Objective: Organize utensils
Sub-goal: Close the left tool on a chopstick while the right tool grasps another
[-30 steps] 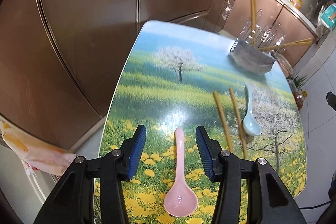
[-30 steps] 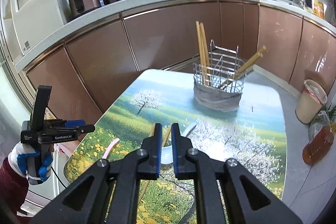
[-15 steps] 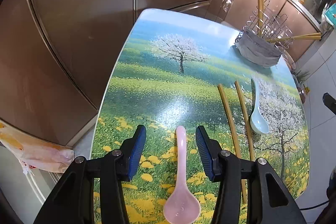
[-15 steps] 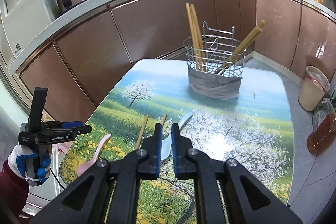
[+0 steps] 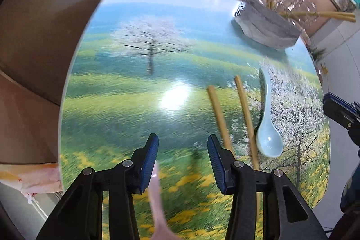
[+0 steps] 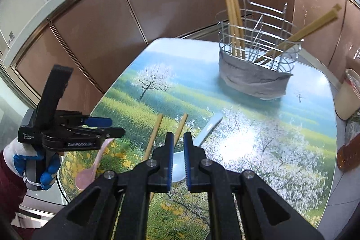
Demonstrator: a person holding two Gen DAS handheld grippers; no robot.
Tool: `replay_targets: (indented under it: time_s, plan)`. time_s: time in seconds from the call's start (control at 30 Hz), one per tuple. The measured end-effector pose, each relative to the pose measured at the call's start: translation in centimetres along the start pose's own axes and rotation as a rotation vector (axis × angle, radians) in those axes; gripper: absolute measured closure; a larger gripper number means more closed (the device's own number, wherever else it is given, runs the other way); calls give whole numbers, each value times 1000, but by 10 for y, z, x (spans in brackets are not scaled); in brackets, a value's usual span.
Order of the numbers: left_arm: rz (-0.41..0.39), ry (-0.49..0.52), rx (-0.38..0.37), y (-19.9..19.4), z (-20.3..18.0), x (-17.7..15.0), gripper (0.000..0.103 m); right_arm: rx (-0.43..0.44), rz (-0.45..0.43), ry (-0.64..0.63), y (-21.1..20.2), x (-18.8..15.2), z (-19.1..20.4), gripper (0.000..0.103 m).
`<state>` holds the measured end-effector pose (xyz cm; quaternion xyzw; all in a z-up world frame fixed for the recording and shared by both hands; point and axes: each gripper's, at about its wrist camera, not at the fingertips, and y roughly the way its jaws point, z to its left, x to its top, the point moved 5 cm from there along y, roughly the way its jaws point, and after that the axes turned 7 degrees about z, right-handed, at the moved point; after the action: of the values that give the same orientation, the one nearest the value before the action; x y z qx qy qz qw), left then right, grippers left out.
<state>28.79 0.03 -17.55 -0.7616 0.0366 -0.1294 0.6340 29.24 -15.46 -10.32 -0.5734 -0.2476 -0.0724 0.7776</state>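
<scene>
Change: pink ceramic spoon (image 5: 157, 199) had shifted from midway between the pads to beside the left one.
Left gripper (image 5: 182, 154): spread wide, holding nothing.
Right gripper (image 6: 178, 160): nearly pressed together, empty.
Mid-table: two bamboo chopsticks (image 5: 244, 109), pale blue ceramic spoon (image 5: 267, 127) alongside.
Far: wire utensil basket (image 6: 258, 64) holding chopsticks.

The left wrist view is smeared by motion blur, so the table (image 5: 126, 87) print and the wire basket (image 5: 290, 3) lose their detail. The pink spoon (image 5: 157, 201) is a soft streak there, its bowl cut off by the bottom edge. The left gripper (image 5: 182, 158) finger (image 5: 217, 161) covers the near end of 1 chopstick (image 5: 217, 111). In the right wrist view, the right gripper (image 6: 178, 156) hides most of the blue spoon (image 6: 208, 128) bowl, and the lower ends of both loose chopsticks.
</scene>
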Motion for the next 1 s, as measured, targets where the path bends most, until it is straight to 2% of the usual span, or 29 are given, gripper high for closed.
replay_targets:
  time_s: [0.17,0.37,0.77,0.9,1.0]
  plan:
    - [52,26,10,17,-19,15,59,20,28,1,13,5,-4,94]
    - [89,40,66,35,-29,23,58,23,68,-3,29,14,-6,94]
    - [89,29,41,35,-37,31,58,23,72,-1,38,19,-7,94]
    - [90,31,66,39,-44,31,66,25,74,-1,36,16,-10,94]
    - [80,38,94,40,-44,31,82,29,84,-6,38,16,-8,94]
